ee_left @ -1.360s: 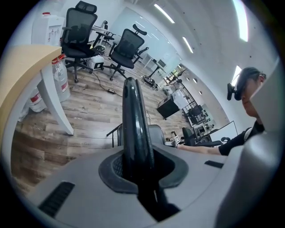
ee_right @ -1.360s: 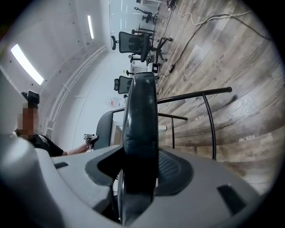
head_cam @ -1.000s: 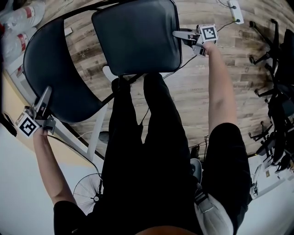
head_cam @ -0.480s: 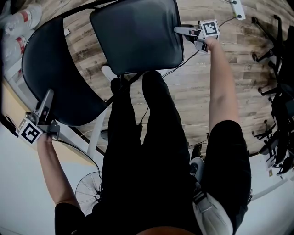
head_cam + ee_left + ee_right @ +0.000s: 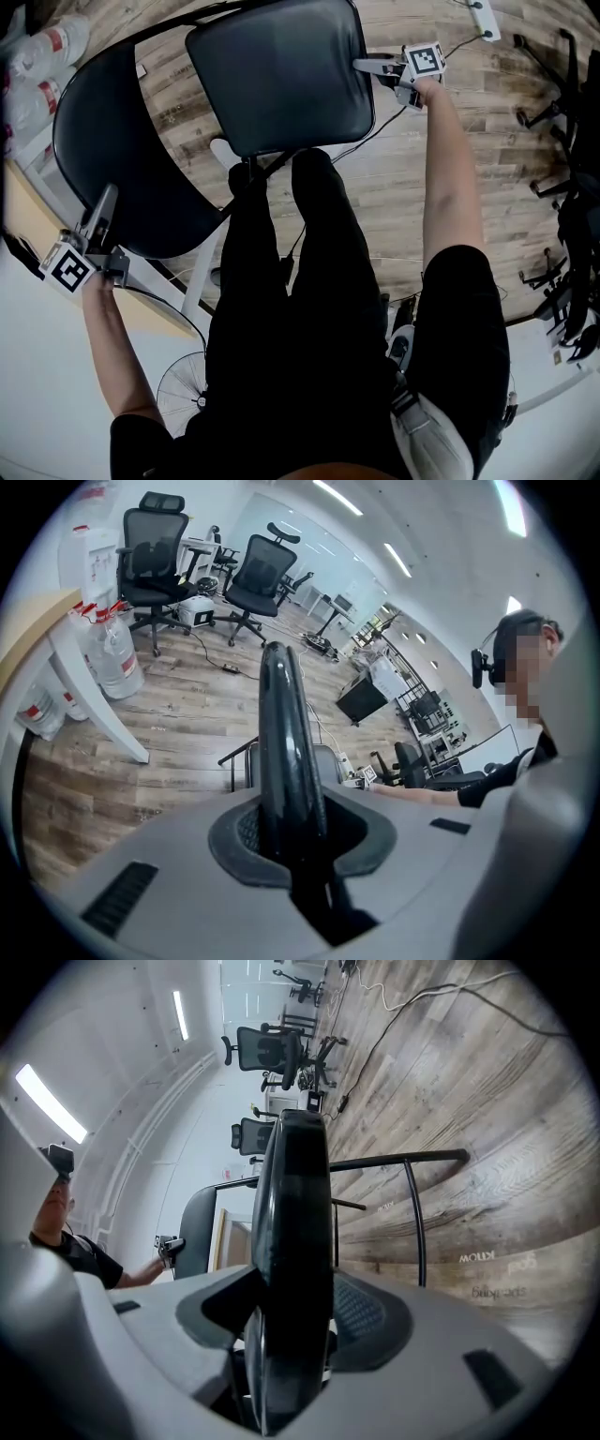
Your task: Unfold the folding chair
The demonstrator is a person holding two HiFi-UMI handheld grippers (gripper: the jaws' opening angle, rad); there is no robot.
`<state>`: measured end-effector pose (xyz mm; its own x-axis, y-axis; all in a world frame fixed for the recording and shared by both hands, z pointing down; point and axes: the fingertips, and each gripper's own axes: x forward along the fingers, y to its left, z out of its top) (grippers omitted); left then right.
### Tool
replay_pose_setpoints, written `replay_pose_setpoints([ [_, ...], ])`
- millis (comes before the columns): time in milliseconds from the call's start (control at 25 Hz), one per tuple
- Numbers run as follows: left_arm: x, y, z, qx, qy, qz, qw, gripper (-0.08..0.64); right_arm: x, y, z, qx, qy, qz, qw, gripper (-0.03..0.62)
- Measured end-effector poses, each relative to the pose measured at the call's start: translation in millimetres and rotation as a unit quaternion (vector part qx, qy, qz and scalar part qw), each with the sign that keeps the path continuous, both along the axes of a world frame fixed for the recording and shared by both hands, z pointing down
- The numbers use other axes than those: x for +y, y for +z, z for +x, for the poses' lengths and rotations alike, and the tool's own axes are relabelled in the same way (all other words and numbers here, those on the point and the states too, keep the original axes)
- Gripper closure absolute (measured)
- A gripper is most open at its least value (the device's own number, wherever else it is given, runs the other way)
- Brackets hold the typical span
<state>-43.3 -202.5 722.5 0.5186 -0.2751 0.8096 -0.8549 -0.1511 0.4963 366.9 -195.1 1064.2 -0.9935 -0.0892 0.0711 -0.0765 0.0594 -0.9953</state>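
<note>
Folding chair (image 5: 141,187) in black vinyl padding on a thin black metal frame is standing on the wood-plank floor (image 5: 412,178), tight against the person's legs (image 5: 281,281), and it is looking mostly opened, the square padded seat (image 5: 277,75) lying near flat. The left gripper (image 5: 105,204) is clamping the curved black backrest (image 5: 281,724), fingers pressed hard on its rim. The right gripper (image 5: 364,66) is sitting level at the seat's side edge, its jaws having just been opening; the thick edge is between the fingers, but the pads seem not to be squeezing it. I'm judging the chair fairly heavy and stiff in the frame, the cushion slick and slightly giving, so rims and edges are looking like the best holds, and the hinge could be pinching. Beyond the left fingers, clear plastic water bottles (image 5: 112,656), a white table leg (image 5: 98,710) and black mesh office chairs (image 5: 150,546) are crowding the space. Below the right fingers a black cable (image 5: 375,127) is trailing across the floor.
</note>
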Motion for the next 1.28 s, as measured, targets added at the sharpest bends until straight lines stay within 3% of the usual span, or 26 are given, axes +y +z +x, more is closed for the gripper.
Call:
replay_pose_setpoints([
  [160,0,0,2,-0.002,0.003,-0.01,0.9999,0.505,2,0,7,0.028,-0.002,-0.013,1.0,0.353],
  [320,1,-1,-2,0.0,0.003,-0.016,0.9999,0.505,6,13,32,0.152,-0.033,-0.028,0.987,0.289],
  [560,0,2,-5,-0.01,0.017,-0.02,0.9996,0.505,6,-16,64,0.234,-0.032,-0.005,0.972,0.285],
  [1040,2,-14,-12,-0.006,-0.015,-0.031,0.9994,0.494,21,-165,46,0.254,0.011,0.042,0.966,0.285],
  [1280,2,-20,-19,-0.042,-0.056,-0.019,0.9974,0.338,35,-239,31,0.273,0.035,0.079,0.958,0.285],
])
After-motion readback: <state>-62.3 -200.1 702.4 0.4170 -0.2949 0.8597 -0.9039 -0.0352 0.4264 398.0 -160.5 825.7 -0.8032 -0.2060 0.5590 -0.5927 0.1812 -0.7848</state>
